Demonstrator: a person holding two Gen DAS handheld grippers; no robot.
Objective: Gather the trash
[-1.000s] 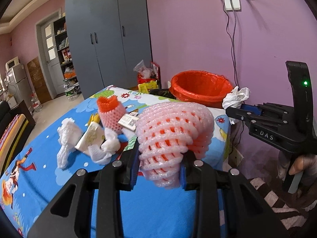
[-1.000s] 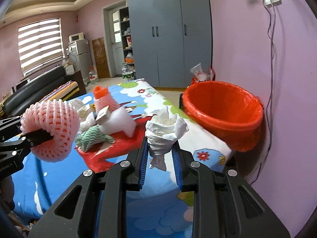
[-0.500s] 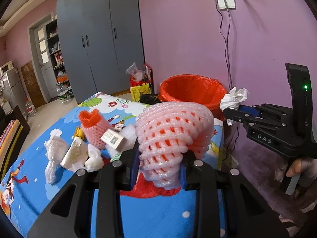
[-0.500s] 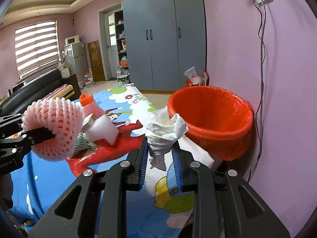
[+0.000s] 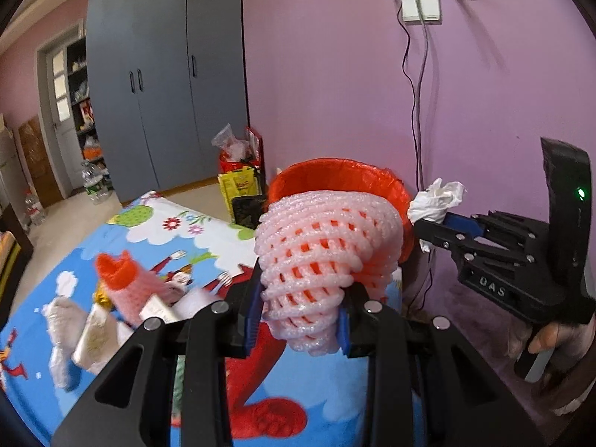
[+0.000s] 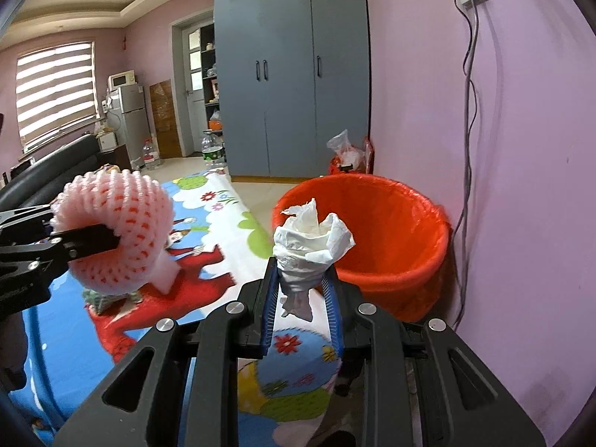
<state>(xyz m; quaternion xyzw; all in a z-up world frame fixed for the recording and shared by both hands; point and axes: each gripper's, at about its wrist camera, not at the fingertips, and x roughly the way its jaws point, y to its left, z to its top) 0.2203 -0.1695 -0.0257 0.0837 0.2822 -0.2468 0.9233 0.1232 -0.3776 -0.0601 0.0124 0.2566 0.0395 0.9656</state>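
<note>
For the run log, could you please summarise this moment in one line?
left gripper: holds foam net | right gripper: holds tissue | red bin: ahead

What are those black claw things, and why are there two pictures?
They are grabbers, and a person holds one in each hand. Each has a camera looking along its two fingers, so one picture comes from each. The left gripper squeezes a pink foam net. The right gripper squeezes a crumpled tissue. Each picture also shows the other grabber from the side. Ahead stands an orange bin by the purple wall. Below is a cartoon cloth with more trash lying on it.
</note>
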